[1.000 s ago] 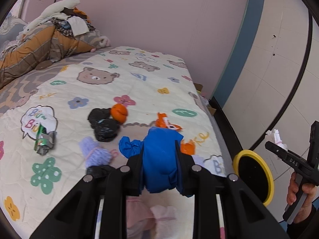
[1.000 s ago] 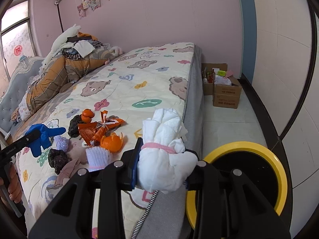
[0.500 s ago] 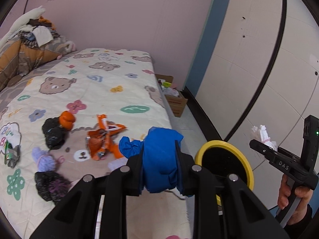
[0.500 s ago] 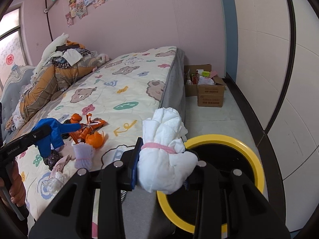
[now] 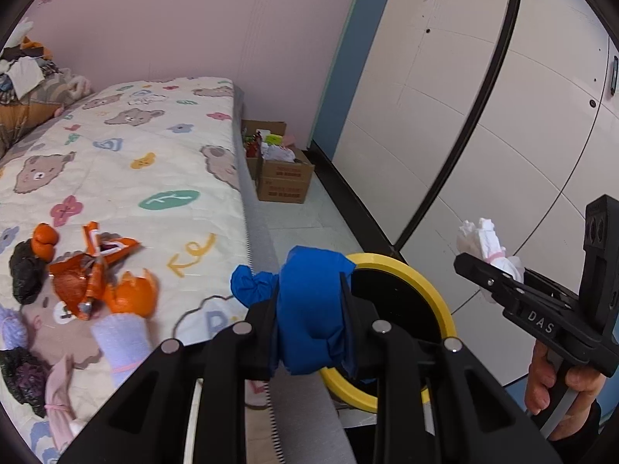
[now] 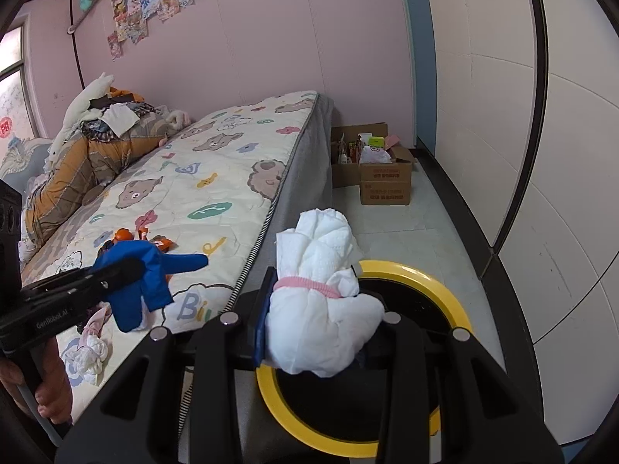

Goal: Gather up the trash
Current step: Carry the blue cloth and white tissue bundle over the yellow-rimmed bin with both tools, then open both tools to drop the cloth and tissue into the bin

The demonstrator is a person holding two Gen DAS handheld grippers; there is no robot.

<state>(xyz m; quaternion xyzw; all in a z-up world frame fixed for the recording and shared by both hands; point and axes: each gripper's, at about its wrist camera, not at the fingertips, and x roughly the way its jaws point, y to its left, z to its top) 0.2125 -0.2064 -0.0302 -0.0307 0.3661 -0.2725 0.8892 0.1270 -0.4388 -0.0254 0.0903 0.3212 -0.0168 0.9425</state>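
My left gripper (image 5: pixel 309 309) is shut on a crumpled blue wad (image 5: pixel 309 309), held over the bed's edge beside the yellow-rimmed black bin (image 5: pixel 402 297) on the floor. My right gripper (image 6: pixel 321 321) is shut on a white tissue bundle (image 6: pixel 321 309) tied with a pink band, hanging over the near rim of the same bin (image 6: pixel 445 290). Each gripper shows in the other's view: the right gripper (image 5: pixel 499 274) at the right, the left gripper (image 6: pixel 127 270) at the left. Orange peel and wrapper scraps (image 5: pixel 96 278), black wads (image 5: pixel 25 274) and a lilac bundle (image 5: pixel 120 344) lie on the bed.
The bed (image 5: pixel 154 162) with its bear-print quilt fills the left; bedding is piled at its far end (image 6: pixel 96 143). Open cardboard boxes (image 6: pixel 383 174) stand on the floor by the pink wall. White panelled doors (image 6: pixel 541 135) line the right, leaving a narrow floor strip.
Both grippers have swung right, from above the bed toward the bin. The bin is now nearer and larger in both views. Both grips are unchanged.
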